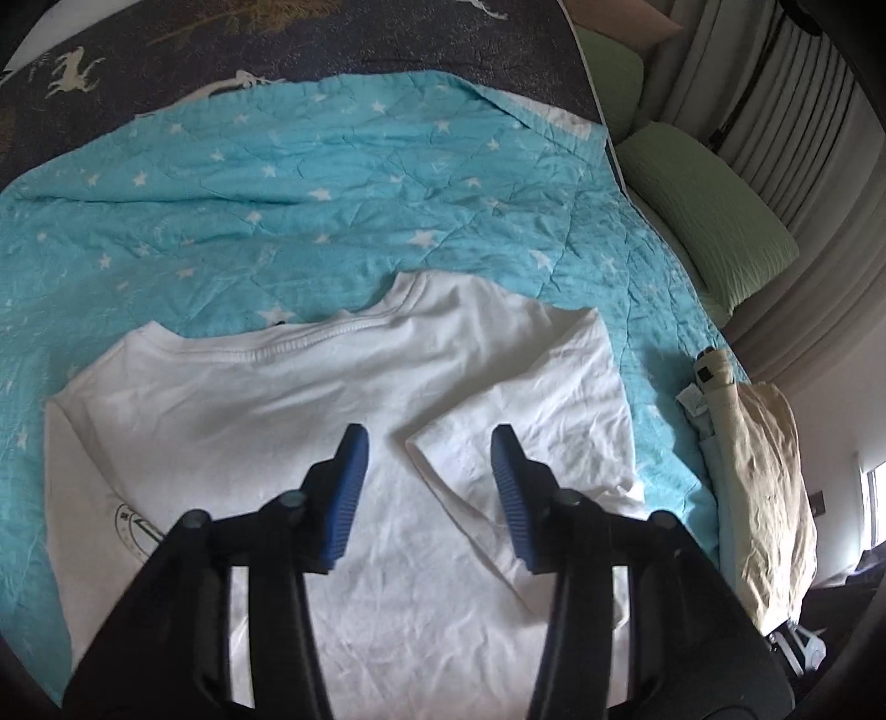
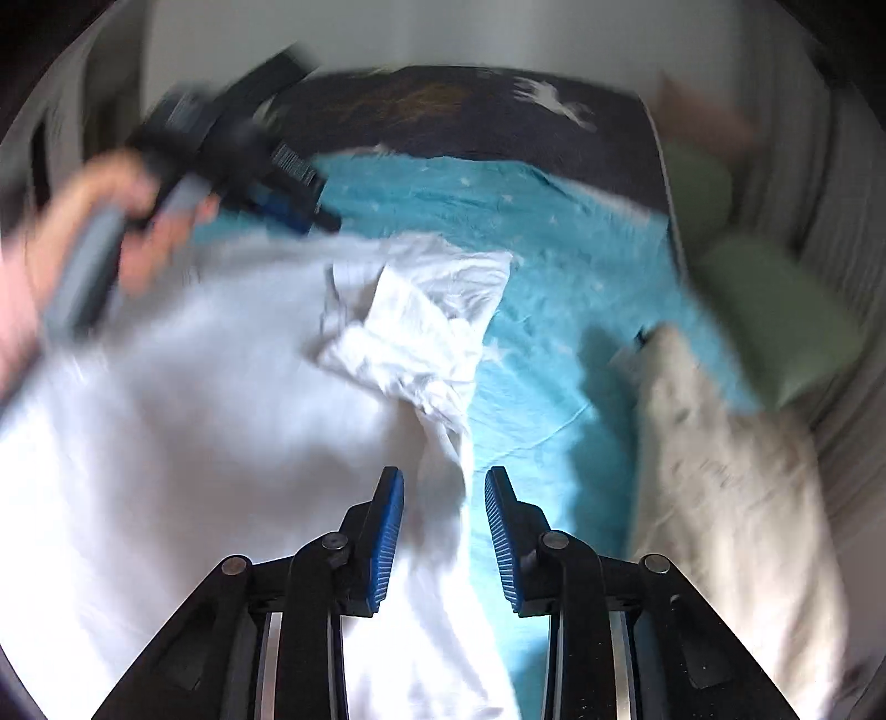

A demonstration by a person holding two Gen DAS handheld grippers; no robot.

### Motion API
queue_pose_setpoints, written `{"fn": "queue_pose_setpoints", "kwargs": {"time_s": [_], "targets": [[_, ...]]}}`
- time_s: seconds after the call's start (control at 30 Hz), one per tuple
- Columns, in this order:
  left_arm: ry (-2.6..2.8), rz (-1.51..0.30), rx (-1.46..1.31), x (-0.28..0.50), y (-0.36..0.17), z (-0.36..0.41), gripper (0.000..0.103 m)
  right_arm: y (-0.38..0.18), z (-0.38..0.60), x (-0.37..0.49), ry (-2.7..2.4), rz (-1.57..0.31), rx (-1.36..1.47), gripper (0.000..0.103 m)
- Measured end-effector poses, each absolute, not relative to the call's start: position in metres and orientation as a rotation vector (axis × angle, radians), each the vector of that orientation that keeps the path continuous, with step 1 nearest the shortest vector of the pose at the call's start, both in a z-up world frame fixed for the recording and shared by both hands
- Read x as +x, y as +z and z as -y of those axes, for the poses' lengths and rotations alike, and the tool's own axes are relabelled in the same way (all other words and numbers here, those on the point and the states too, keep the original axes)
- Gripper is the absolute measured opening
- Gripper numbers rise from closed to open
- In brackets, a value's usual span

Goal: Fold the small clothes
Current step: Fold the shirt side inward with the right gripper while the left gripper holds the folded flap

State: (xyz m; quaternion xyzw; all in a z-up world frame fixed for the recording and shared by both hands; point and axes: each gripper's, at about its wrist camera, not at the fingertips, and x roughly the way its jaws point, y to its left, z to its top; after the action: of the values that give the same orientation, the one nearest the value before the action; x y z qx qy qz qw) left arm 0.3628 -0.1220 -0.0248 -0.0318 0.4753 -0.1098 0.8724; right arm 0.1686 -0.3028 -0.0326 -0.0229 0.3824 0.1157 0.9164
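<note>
A white T-shirt (image 1: 266, 421) lies flat, back side up, on a turquoise star-print quilt (image 1: 332, 183). Its right sleeve (image 1: 520, 443) is folded in over the body. My left gripper (image 1: 429, 443) is open and empty, hovering just above the shirt's middle beside the sleeve's corner. In the blurred right wrist view the shirt (image 2: 194, 432) fills the left side with its sleeve (image 2: 426, 327) crumpled. My right gripper (image 2: 443, 487) is open and empty over the shirt's right edge. The left gripper (image 2: 266, 183) shows at the upper left, held in a hand.
A beige folded garment (image 1: 769, 487) lies on the quilt's right edge; it also shows in the right wrist view (image 2: 720, 471). Green pillows (image 1: 714, 216) and curtains (image 1: 803, 111) are to the right. A dark animal-print bedspread (image 1: 332, 44) lies beyond the quilt.
</note>
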Motion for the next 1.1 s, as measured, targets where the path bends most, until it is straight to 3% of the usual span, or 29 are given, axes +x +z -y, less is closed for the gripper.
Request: {"fn": "queue_pose_setpoints", "kwargs": {"time_s": [0.03,0.13,0.43,0.5,0.7,0.77,0.93,1.0,1.07,1.1], "targets": [[-0.244,-0.998,-0.079,0.361,-0.023,0.124,0.048,-0.030,0.312,0.171,0.258,-0.811,0.070,0.029],[-0.414,-1.118,-0.129,0.353,-0.031,0.145,0.048,-0.026,0.324,0.191,0.336,-0.846,0.324,0.009],[-0.505,-1.310,-0.151,0.321,-0.077,0.179,0.049,-0.044,0.321,0.220,0.304,-0.960,0.535,0.012],[-0.549,-1.313,-0.161,0.315,-0.083,0.185,0.005,-0.050,0.328,0.219,0.252,-0.990,0.500,0.013],[-0.574,-1.199,-0.022,0.266,-0.071,0.181,0.003,-0.073,0.352,0.207,0.157,-1.054,0.459,0.014],[-0.570,-1.222,-0.016,0.257,-0.076,0.170,0.003,-0.078,0.359,0.203,0.116,-1.055,0.429,0.029],[-0.540,-1.247,-0.032,0.254,-0.079,0.146,0.003,-0.077,0.373,0.187,0.118,-1.046,0.444,0.030],[-0.532,-1.226,-0.090,0.259,-0.073,0.143,0.014,-0.073,0.376,0.177,0.124,-1.040,0.434,0.030],[-0.526,-1.188,-0.152,0.264,-0.066,0.143,0.051,-0.070,0.381,0.167,0.139,-1.037,0.444,0.032],[-0.514,-1.162,-0.167,0.266,-0.063,0.145,0.056,-0.068,0.383,0.159,0.150,-1.034,0.450,0.034]]}}
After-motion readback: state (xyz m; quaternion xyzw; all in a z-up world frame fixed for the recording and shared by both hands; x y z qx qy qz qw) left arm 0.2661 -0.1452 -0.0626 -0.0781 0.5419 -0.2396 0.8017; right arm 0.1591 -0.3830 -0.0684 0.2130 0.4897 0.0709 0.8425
